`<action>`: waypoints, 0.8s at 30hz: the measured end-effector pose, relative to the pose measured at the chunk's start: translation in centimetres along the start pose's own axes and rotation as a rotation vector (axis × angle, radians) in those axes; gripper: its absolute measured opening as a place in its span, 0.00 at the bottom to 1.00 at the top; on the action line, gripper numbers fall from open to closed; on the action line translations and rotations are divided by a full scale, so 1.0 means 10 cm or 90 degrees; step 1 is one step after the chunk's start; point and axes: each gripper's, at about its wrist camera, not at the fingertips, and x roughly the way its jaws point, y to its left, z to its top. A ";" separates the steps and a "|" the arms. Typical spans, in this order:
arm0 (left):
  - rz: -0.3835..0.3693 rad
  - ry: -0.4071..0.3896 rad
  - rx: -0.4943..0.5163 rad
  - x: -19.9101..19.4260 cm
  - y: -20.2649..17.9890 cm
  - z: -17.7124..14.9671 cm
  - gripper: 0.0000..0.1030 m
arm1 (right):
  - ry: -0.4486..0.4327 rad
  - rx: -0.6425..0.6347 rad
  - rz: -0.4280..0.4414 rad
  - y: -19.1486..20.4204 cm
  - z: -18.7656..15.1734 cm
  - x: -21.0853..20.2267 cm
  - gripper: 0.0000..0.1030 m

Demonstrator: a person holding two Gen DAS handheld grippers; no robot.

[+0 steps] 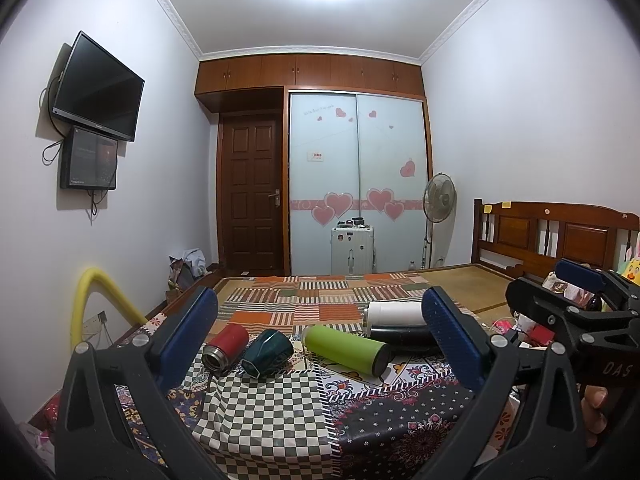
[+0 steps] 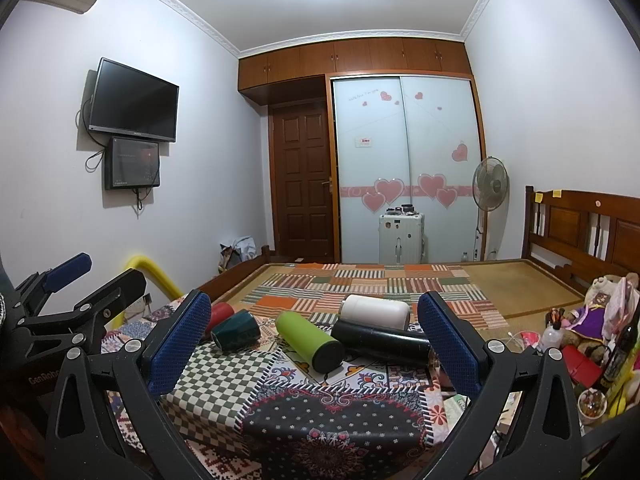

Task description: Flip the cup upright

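Several cups lie on their sides on the patterned cloth: a red cup (image 1: 226, 346) (image 2: 222, 314), a dark green cup (image 1: 267, 352) (image 2: 237, 334), a lime green flask (image 1: 346, 349) (image 2: 310, 340), a black flask (image 1: 402, 336) (image 2: 380, 344) and a white cup (image 1: 394, 314) (image 2: 376, 311). My left gripper (image 1: 320, 344) is open and empty, held back from the cups. My right gripper (image 2: 314, 346) is open and empty, also short of them. Each gripper shows at the edge of the other's view.
The cups lie on a low cloth-covered surface (image 1: 272, 412) in front of a bed (image 1: 340, 292) with a wooden headboard (image 1: 556, 236). Toys and clutter (image 2: 592, 320) sit at the right. A yellow tube (image 1: 86, 300) stands at the left. A suitcase (image 1: 352, 250) and fan (image 1: 439, 200) stand by the wardrobe.
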 end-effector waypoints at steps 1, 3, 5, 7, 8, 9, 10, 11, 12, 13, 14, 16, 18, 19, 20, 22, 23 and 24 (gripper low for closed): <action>0.000 -0.001 0.000 0.00 0.00 0.00 1.00 | 0.000 0.000 0.000 0.00 0.00 0.00 1.00; 0.000 -0.002 0.000 -0.01 -0.01 -0.01 1.00 | 0.000 0.000 0.000 0.00 0.00 0.00 1.00; 0.000 -0.002 0.000 -0.01 0.00 -0.01 1.00 | 0.001 -0.001 0.000 0.00 0.00 0.00 1.00; -0.001 -0.001 0.000 -0.01 0.00 -0.01 1.00 | 0.001 -0.002 0.000 0.00 0.00 0.00 1.00; -0.001 -0.001 0.001 -0.01 0.00 -0.02 1.00 | 0.002 -0.002 0.000 0.00 0.00 0.01 1.00; 0.000 -0.001 0.000 -0.01 0.00 -0.02 1.00 | 0.002 -0.002 0.000 0.00 0.00 0.01 1.00; -0.001 -0.001 0.000 -0.01 0.00 -0.02 1.00 | 0.002 -0.002 0.000 0.00 0.00 0.01 1.00; -0.001 -0.001 0.001 -0.01 0.00 -0.02 1.00 | 0.003 -0.003 0.000 0.00 0.00 0.01 1.00; -0.002 0.000 0.001 -0.01 0.00 -0.02 1.00 | 0.004 -0.003 -0.001 0.00 -0.01 0.02 1.00; -0.001 0.000 0.001 -0.01 0.00 -0.03 1.00 | 0.005 -0.003 -0.002 0.01 -0.01 0.03 1.00; -0.001 0.000 0.001 -0.01 0.00 -0.03 1.00 | 0.007 -0.003 -0.002 0.01 -0.02 0.04 1.00; -0.003 0.001 0.000 0.01 0.02 -0.04 1.00 | 0.011 -0.005 -0.003 0.02 -0.02 0.07 1.00; -0.004 0.005 -0.001 0.05 0.04 -0.05 1.00 | 0.016 -0.009 -0.006 0.03 -0.04 0.10 1.00; -0.005 0.007 -0.002 0.09 0.05 -0.06 1.00 | 0.019 -0.011 -0.008 0.03 -0.05 0.13 1.00; -0.006 0.010 -0.003 0.11 0.06 -0.08 1.00 | 0.023 -0.014 -0.011 0.03 -0.05 0.15 1.00; -0.007 0.016 -0.004 0.18 0.08 -0.10 1.00 | 0.034 -0.021 -0.014 0.03 -0.07 0.22 1.00; -0.006 0.020 -0.005 0.23 0.10 -0.12 1.00 | 0.040 -0.025 -0.014 0.03 -0.08 0.27 1.00; -0.005 0.025 -0.007 0.28 0.13 -0.14 1.00 | 0.047 -0.029 -0.013 0.03 -0.08 0.31 1.00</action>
